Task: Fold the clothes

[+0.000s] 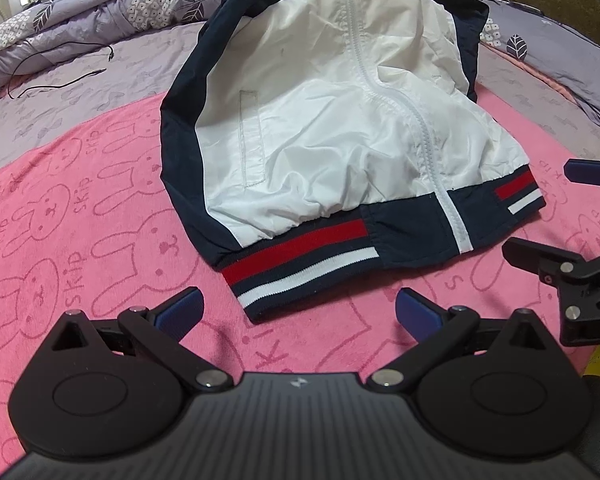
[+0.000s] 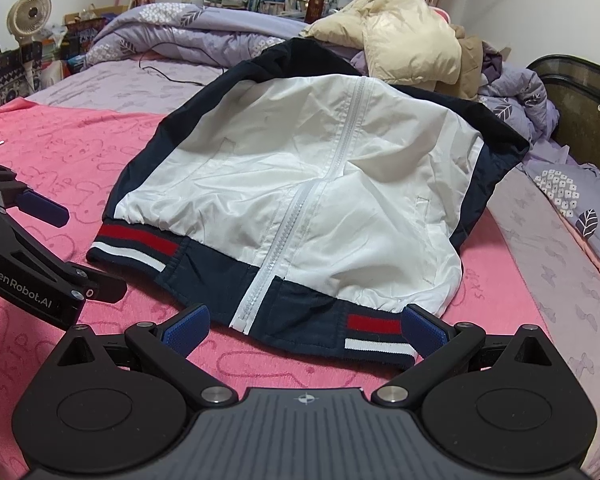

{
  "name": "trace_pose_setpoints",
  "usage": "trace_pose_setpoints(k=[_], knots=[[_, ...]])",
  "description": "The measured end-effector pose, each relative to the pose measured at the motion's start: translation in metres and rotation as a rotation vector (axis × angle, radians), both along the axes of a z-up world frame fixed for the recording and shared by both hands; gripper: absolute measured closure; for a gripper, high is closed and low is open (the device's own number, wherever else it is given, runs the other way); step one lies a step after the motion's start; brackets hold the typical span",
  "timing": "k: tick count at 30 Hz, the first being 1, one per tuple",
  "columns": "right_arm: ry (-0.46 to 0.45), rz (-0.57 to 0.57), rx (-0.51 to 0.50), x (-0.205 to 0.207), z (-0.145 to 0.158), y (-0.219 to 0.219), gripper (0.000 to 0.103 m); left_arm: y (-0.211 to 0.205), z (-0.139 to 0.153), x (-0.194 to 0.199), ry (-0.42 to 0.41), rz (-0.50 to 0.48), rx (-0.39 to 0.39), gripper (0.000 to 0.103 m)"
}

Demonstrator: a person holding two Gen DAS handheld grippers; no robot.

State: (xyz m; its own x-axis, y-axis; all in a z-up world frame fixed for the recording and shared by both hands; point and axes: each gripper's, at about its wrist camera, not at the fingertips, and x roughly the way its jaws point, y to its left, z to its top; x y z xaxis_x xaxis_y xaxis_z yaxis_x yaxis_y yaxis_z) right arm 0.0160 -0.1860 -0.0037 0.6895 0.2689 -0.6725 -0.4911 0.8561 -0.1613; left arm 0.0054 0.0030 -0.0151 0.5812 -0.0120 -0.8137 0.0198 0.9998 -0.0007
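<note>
A white jacket (image 1: 320,120) with navy sides, a white zip and a red, white and navy striped hem (image 1: 300,264) lies front up on the pink rabbit-print towel (image 1: 80,220). My left gripper (image 1: 298,314) stands open just short of the hem's left corner, touching nothing. The right gripper (image 1: 572,216) shows at the right edge of this view, open. In the right wrist view the same jacket (image 2: 300,184) fills the middle, and my right gripper (image 2: 306,330) is open with its fingers on either side of the right end of the hem (image 2: 376,336). The left gripper (image 2: 48,240) is at the left, open.
The towel covers a bed with a lilac sheet (image 2: 100,92). A black cable (image 1: 60,68) lies on the sheet at the far left. A rumpled lilac duvet (image 2: 172,28) and a cream puffer jacket (image 2: 404,40) are piled behind. A dark bed frame (image 2: 580,92) stands at the right.
</note>
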Motion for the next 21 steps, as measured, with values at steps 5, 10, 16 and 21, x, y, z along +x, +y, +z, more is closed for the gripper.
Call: trace_pose_setpoints(k=[5, 10, 16, 21], knots=[[0.002, -0.005, -0.002, 0.0011, -0.0011, -0.0012, 0.000, -0.0009, -0.0006, 0.0004, 0.002, -0.003, -0.001, 0.000], [0.000, -0.016, -0.002, 0.0019, -0.0020, -0.0028, 0.000, 0.0002, -0.0008, 0.0007, 0.003, 0.001, 0.000, 0.000], [0.004, -0.020, -0.002, 0.0036, -0.0042, -0.0030, 0.000, 0.0017, -0.0012, 0.0021, 0.006, 0.003, -0.003, 0.000], [0.006, -0.018, -0.003, 0.0043, -0.0057, -0.0020, 0.000, 0.0006, -0.0027, 0.0022, 0.008, -0.002, -0.003, 0.000]])
